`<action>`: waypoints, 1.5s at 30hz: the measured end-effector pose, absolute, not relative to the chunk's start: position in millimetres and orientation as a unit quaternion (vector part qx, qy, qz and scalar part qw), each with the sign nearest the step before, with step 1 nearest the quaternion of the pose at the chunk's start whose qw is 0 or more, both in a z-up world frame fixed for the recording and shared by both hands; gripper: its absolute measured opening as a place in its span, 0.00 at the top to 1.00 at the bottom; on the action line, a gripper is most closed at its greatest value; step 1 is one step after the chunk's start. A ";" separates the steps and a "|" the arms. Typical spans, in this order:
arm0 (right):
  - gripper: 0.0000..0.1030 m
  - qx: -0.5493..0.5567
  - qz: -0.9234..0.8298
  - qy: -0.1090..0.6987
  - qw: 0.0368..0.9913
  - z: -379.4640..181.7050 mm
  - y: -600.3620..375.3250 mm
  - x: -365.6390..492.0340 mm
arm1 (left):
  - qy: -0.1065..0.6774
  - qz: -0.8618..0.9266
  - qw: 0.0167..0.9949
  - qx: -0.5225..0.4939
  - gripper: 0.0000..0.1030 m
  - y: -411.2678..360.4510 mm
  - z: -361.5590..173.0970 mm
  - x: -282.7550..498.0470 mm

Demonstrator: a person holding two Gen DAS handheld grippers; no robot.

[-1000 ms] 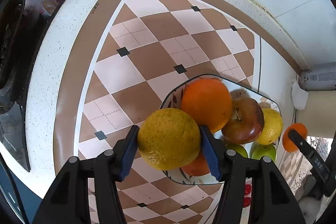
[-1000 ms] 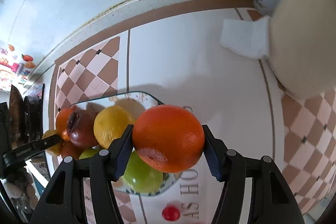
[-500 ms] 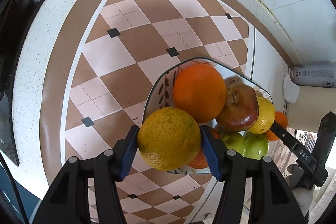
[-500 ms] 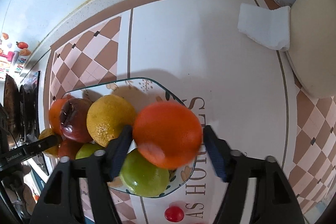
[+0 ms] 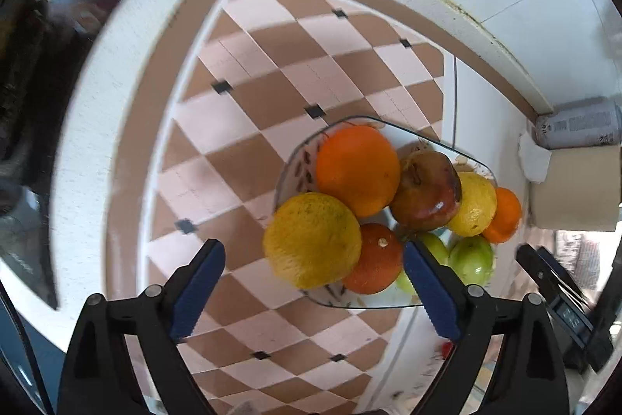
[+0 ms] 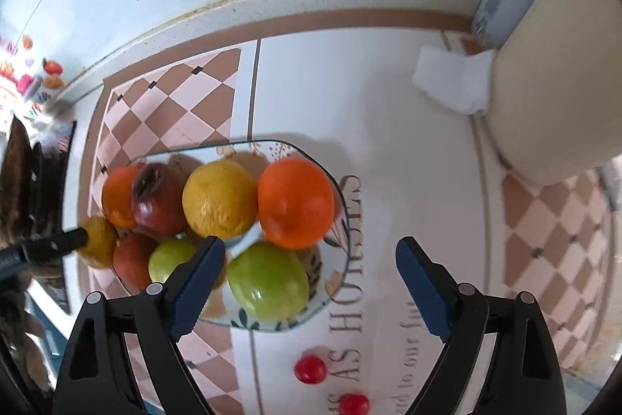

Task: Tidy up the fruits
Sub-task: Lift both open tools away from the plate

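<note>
A: Opening over the patterned glass plate (image 5: 295,162) — left gripper (image 5: 313,281) with blue pads spread wide, nothing pressed between them. Opening likewise on the right gripper (image 6: 310,273), blue pads apart, nothing clasped.

B: And the rough yellow-green citrus (image 5: 313,240)?

A: Perched at the plate's near-left rim, leaning on the small dark-orange fruit (image 5: 375,257) and the big smooth orange (image 5: 357,170). Free of both pads, by the look of it. Probably put there because the middle was already taken.

B: Seen from the right?

A: Bright round orange (image 6: 296,202) sitting high at the plate's right side, propped on the large green apple (image 6: 268,286) and beside the yellow lemon-like fruit (image 6: 219,199). Clear of the pads too. Stacked on top for want of bare glass, most likely.

B: Anything else in the heap?

A: Bruised red-brown apple (image 6: 157,199) toward the left, more green fruit beneath. All of it piled on that one plate, standing on the checked brown-and-pink mat (image 5: 248,111).

B: Risk?

A: Rolling off. Both top fruits balanced near the rim, so a slow, straight lift away seems wise. Gathering looks close to finished.
</note>
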State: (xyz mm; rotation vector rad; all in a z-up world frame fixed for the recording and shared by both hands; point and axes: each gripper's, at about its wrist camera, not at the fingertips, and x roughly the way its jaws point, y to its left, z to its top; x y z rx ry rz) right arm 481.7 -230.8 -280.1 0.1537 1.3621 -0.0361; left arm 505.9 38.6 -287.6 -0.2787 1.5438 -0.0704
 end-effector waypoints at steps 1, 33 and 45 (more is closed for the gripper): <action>0.10 0.063 -0.019 0.625 0.778 -275.2 -227.1 474.1 | 0.685 -0.024 0.720 -0.109 0.09 37.2 -281.2 502.0; 0.10 0.047 -0.025 0.520 0.852 -122.3 -195.9 294.0 | 0.531 -0.046 0.846 -0.003 0.09 2.4 -131.5 330.7; 0.10 0.059 -0.017 0.468 0.881 -55.3 -187.2 233.5 | 0.482 -0.054 0.875 0.007 0.09 11.8 -75.6 279.0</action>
